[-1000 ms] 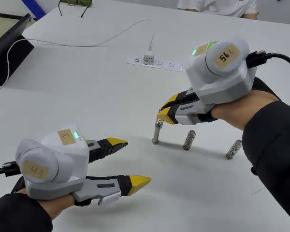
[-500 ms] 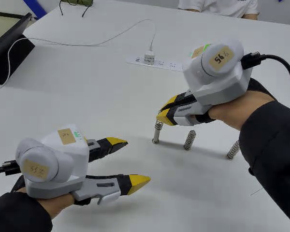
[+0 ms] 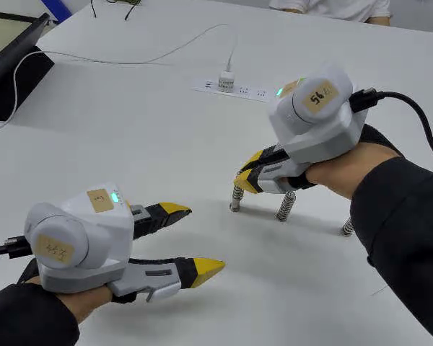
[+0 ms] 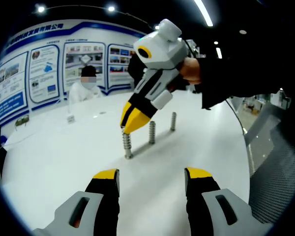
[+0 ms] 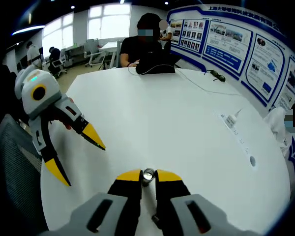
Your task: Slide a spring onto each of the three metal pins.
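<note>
**Bench** (image 3: pixel 130 144): white, matt top.

**Left pin** (image 3: pixel 234 208): metal and upright, on the right half of the bench. It is the leftmost of a row of three, and its bare shaft shows at the foot.

**Left spring** (image 3: pixel 236 194): steel coil seated on the upper part of the left pin, with its top at the right gripper's tips.

**Middle spring** (image 3: pixel 285 205): just right of the left pin. Its coils run from the top down to the bench, and it leans slightly.

**Right spring** (image 3: pixel 346 228): farther right and nearer the bench's near edge. Its upper part is hidden behind a dark sleeve (image 3: pixel 397 238).

**Right gripper** (image 3: pixel 244 182): grey body with yellow tips, angled down onto the top of the left spring. In the right gripper view the jaws are drawn narrow, and the coil's round metal end sits between the tips, touching both.

**Left gripper** (image 3: pixel 193 239): over the near-left part of the bench, well apart from the row. Its jaws are spread wide with bare bench between them, and its tips point toward the pins.

**Power strip** (image 3: pixel 242 91): white, lying flat toward the far edge.

**Charger** (image 3: pixel 226 77): white, plugged into the power strip.

**Cable** (image 3: pixel 130 61): white, running from the charger toward the left edge.

**Black monitor** (image 3: pixel 14 65): at the left edge, toward the far corner.
</note>
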The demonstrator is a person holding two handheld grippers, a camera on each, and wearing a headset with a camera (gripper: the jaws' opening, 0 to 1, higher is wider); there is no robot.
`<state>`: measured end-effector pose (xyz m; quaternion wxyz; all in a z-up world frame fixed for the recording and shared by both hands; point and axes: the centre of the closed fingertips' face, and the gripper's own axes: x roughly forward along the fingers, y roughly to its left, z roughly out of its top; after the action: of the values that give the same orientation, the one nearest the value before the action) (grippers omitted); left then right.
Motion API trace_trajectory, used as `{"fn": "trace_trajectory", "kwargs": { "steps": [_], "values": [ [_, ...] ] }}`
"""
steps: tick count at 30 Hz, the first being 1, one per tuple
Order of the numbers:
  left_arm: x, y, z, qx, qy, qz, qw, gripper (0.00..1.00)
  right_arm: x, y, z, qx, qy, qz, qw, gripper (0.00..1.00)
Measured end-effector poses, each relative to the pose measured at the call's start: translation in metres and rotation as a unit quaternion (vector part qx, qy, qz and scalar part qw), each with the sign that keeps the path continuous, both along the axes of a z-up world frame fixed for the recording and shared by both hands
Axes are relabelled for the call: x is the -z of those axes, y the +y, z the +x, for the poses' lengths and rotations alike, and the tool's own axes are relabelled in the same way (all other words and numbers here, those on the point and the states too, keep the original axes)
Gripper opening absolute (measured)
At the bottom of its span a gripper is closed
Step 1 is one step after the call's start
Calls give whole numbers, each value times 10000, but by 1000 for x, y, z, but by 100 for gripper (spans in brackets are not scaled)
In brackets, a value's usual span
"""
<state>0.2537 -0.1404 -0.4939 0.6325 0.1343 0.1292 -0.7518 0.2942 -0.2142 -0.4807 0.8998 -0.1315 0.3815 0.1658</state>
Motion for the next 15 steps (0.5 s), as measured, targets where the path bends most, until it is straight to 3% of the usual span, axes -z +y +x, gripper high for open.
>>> {"fn": "trace_trajectory", "kwargs": {
  "steps": [15],
  "values": [
    [2, 0, 2, -12, 19, 15, 10000, 54, 17, 1, 1, 53, 120, -27, 9999, 12]
  ]
}}
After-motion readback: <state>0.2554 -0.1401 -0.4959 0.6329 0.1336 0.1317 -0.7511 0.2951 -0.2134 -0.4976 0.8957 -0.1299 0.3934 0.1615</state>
